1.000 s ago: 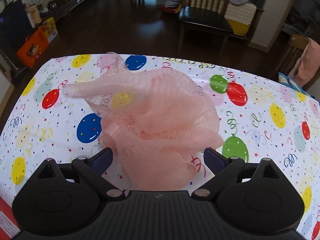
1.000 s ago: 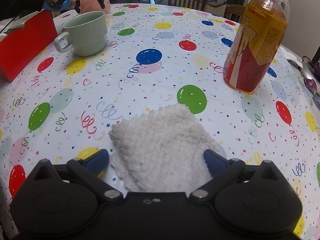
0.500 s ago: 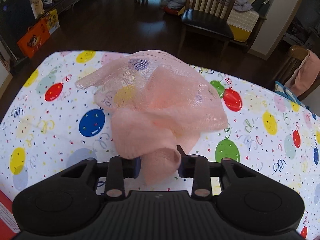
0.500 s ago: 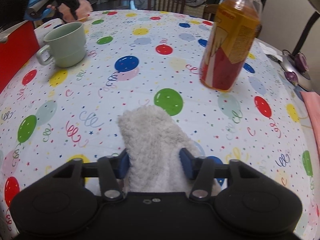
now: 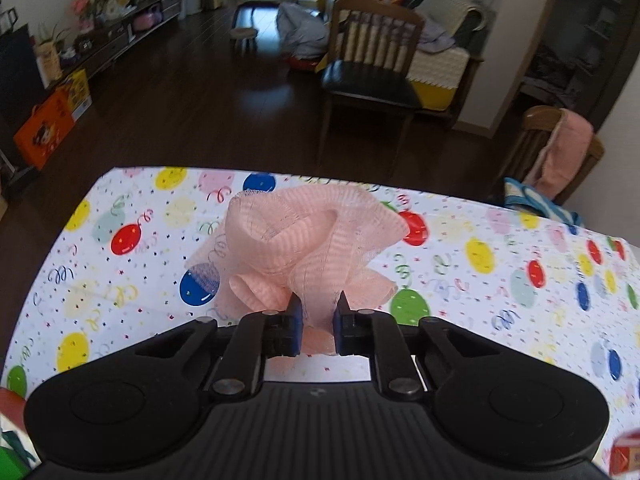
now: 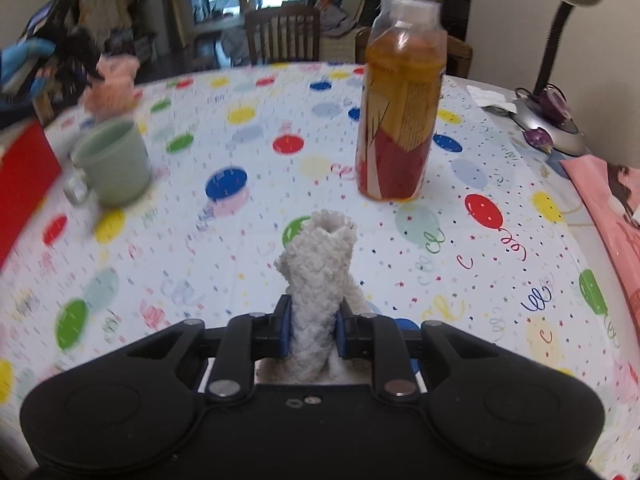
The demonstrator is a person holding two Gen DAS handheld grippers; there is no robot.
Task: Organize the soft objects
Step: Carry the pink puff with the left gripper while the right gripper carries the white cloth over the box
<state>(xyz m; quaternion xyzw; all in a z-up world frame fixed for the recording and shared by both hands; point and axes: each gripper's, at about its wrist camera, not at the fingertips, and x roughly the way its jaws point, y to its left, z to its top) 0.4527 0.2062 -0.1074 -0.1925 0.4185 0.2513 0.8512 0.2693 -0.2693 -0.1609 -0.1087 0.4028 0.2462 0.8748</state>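
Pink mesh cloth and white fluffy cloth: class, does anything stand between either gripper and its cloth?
Nothing does. The left gripper is already shut on the pink mesh cloth, and the right gripper is shut on the white fluffy cloth. The bottle and mug stand farther back on the table.

No lettering is legible anywhere; the print on the bottle (image 6: 401, 120) label is blurred.

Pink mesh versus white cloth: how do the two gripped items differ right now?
The pink mesh is sheer and billows in wide ruffles; the white cloth is thick, fuzzy and bunched into a narrow column. Both are pinched: mesh in the left gripper, cloth in the right gripper.
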